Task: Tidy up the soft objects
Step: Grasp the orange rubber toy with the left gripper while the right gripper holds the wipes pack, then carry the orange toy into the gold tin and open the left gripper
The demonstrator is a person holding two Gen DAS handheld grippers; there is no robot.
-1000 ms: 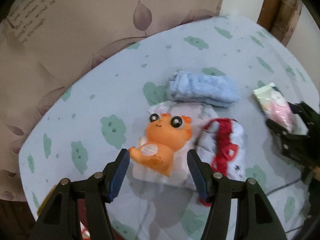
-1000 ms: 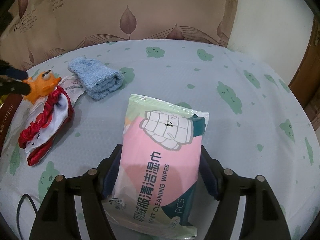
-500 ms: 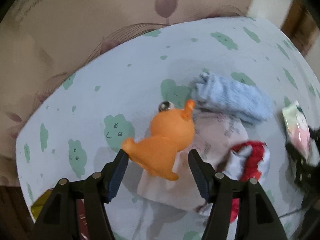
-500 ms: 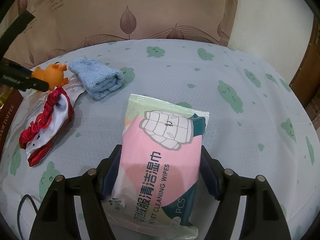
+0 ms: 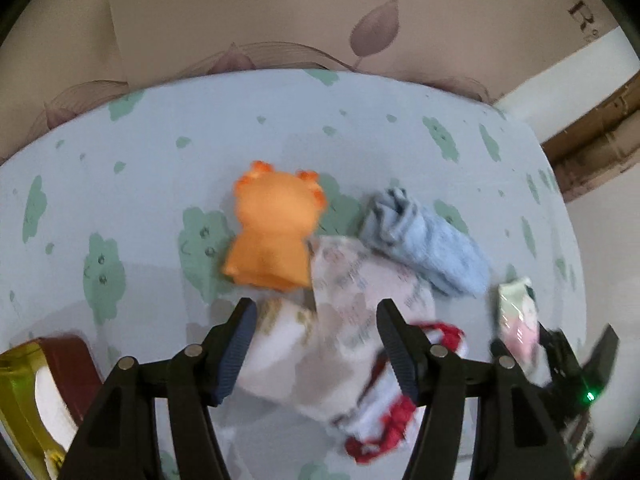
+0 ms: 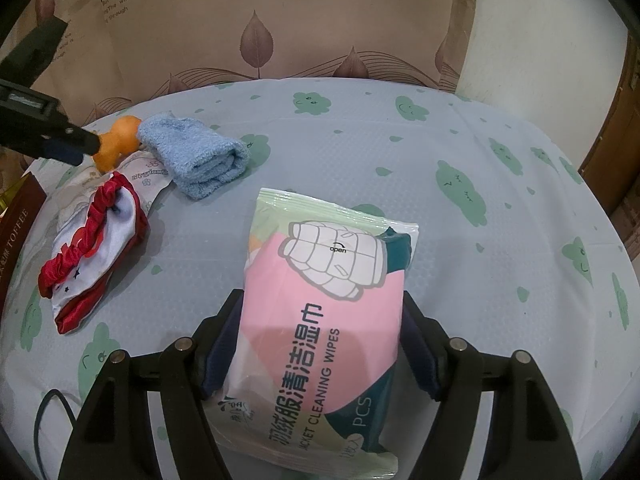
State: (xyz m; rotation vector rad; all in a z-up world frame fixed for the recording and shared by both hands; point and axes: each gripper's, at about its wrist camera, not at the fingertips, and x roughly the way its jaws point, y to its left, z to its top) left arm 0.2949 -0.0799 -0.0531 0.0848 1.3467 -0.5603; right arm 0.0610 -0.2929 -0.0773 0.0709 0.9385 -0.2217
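Observation:
An orange squishy toy [image 5: 276, 232] stands on the table with its back to my left gripper [image 5: 314, 344], which is open and empty just behind it. A white tissue pack [image 5: 352, 304], a folded blue towel [image 5: 424, 244] and a red-and-white fabric pouch [image 5: 384, 420] lie close by. In the right wrist view the toy [image 6: 118, 142], the towel [image 6: 196, 156] and the pouch [image 6: 92, 248] sit at the left. My right gripper [image 6: 322, 344] is shut on a pink pack of cleaning wipes [image 6: 320, 320], just over the table.
The round table has a pale blue cloth with green cloud prints [image 6: 460, 184]. A brown toffee box [image 6: 16, 232] sits at the left edge. A black cable [image 6: 52, 404] lies at the near left. A leaf-patterned curtain [image 6: 256, 20] hangs behind the table.
The orange toy has turned from facing the left camera to showing its back and now stands apart from the left fingers, which have swung left and pulled back. The right gripper has stayed still.

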